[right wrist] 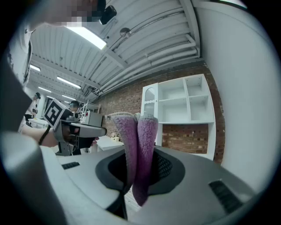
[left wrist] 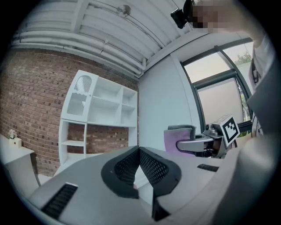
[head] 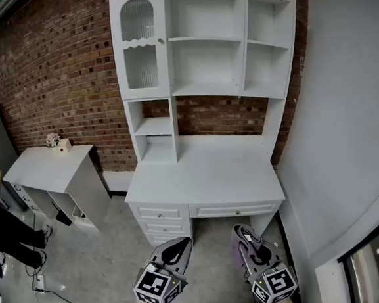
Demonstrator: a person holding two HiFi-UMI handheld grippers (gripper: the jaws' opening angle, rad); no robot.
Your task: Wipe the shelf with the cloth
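A tall white shelf unit (head: 201, 54) with a desk top (head: 204, 172) stands against the brick wall ahead of me; it shows too in the left gripper view as the shelf unit (left wrist: 99, 116) and in the right gripper view as the shelf unit (right wrist: 184, 110). My right gripper (head: 245, 240) is low at the bottom of the head view, shut on a folded purple cloth (right wrist: 139, 149) that stands up between its jaws. My left gripper (head: 178, 249) is beside it, shut with nothing in it. Both grippers are well short of the desk.
A small white side table (head: 49, 170) with a little flower pot (head: 53, 139) stands left of the desk. Cables (head: 50, 291) lie on the concrete floor. A white wall (head: 346, 134) runs along the right. A person's leg (head: 6, 236) shows at the far left.
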